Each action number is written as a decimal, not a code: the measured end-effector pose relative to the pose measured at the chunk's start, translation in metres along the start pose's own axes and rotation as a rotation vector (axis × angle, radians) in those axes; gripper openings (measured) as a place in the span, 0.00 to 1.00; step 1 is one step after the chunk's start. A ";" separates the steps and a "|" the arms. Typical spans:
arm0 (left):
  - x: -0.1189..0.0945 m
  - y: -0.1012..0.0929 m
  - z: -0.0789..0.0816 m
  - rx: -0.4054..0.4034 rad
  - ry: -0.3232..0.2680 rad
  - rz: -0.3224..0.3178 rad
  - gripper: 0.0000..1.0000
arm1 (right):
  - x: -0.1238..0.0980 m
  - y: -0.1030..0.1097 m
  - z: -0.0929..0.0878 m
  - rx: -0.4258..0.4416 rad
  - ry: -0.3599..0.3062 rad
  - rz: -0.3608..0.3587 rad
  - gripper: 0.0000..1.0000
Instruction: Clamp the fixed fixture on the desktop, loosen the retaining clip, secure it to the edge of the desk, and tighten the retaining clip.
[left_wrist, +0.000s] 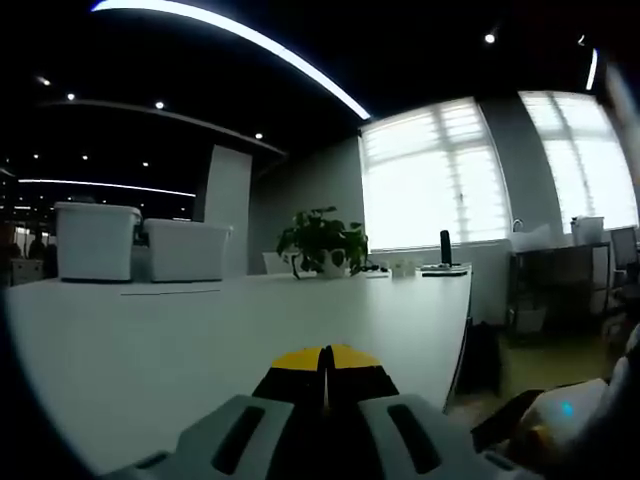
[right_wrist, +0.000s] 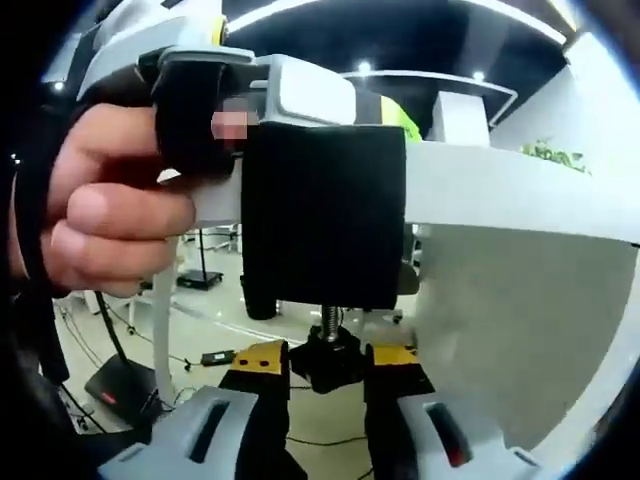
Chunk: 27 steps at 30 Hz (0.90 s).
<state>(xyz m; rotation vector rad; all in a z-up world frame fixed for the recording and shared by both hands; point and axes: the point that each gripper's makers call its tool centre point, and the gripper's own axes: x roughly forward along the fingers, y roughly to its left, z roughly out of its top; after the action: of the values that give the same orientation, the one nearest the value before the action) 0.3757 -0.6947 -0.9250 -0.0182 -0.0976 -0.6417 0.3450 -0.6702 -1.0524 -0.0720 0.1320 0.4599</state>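
Note:
The black clamp fixture (right_wrist: 325, 215) wraps over the edge of the white desk (right_wrist: 500, 190). Its threaded screw (right_wrist: 328, 320) hangs below and ends in a black knob (right_wrist: 326, 350). My right gripper (right_wrist: 328, 368) is under the desk, its yellow-tipped jaws closed on either side of that knob. A hand (right_wrist: 110, 220) holds my left gripper (right_wrist: 395, 115) at the desk edge, on the fixture's upper part. In the left gripper view, my left gripper (left_wrist: 325, 358) lies low over the desk top (left_wrist: 200, 330), its jaws pressed together with only a thin dark line between them.
Two white boxes (left_wrist: 95, 240) (left_wrist: 185, 250) and a potted plant (left_wrist: 322, 240) stand at the desk's far end. The desk's white side panel (right_wrist: 510, 320) rises to the right of the knob. Cables and a black base (right_wrist: 120, 385) lie on the floor below.

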 end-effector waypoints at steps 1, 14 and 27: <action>0.000 0.000 0.000 0.001 -0.001 0.000 0.01 | -0.002 0.001 0.001 -0.024 -0.003 -0.001 0.25; -0.001 0.001 -0.001 -0.002 0.003 0.000 0.01 | -0.001 0.011 0.001 -0.068 -0.005 0.338 0.24; 0.002 0.003 -0.003 -0.010 0.009 -0.002 0.01 | 0.001 0.023 0.003 -0.109 -0.063 0.692 0.24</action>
<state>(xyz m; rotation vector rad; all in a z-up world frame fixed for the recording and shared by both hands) 0.3790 -0.6936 -0.9276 -0.0250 -0.0856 -0.6442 0.3362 -0.6489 -1.0507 -0.1188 0.0663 1.1598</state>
